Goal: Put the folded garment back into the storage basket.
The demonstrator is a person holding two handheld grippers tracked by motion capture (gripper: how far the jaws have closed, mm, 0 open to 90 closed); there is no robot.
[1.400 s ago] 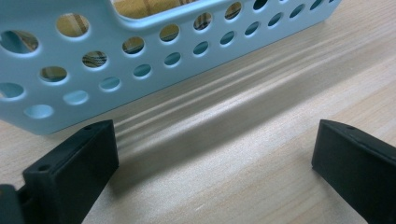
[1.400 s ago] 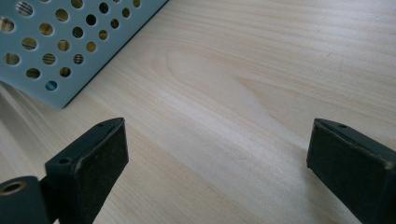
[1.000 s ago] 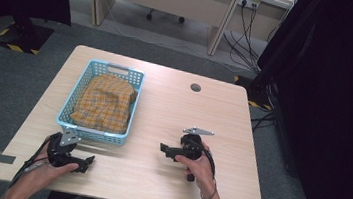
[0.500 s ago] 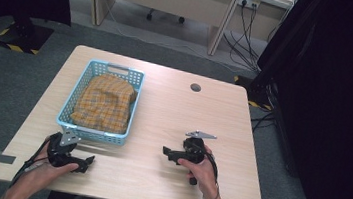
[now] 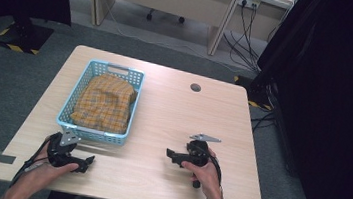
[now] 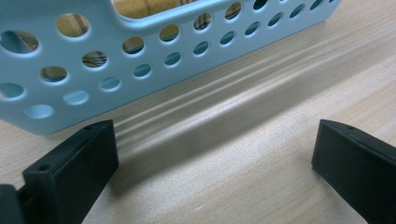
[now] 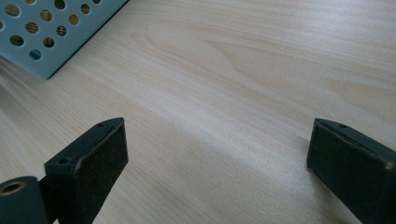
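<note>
The left gripper [image 5: 88,160] rests low over the near-left corner of the bench [image 5: 171,124], held in the person's left hand [image 5: 51,168]; its jaws stand wide apart with nothing between them. In the left gripper view the two jaws are black, blocky and matte, each with a small hole at the upper corner, and bare wood grain lies between them. The right gripper [image 5: 170,154] sits near the front right of the bench, well apart from the left, in the right hand [image 5: 206,176]; its jaws are likewise spread wide and empty. Its inner pads show a rough, dark surface.

The basket [image 5: 133,82] is a light blue rectangular plastic tray with rows of round perforations in its walls and a slot handle in each short end. It stands on the left half of the bench, just beyond the left gripper. Inside lies a folded cloth [image 5: 104,102] in an orange-yellow check, soft and creased, reaching close to the rim.

The bench has a pale laminate top with rounded corners and a round cable port [image 5: 195,87] near the far edge.

In the left gripper view the basket [image 6: 140,60] is cut off at the top and left; the cloth shows through the holes only in fragments. The right gripper view catches just one corner of the basket [image 7: 56,32].
</note>
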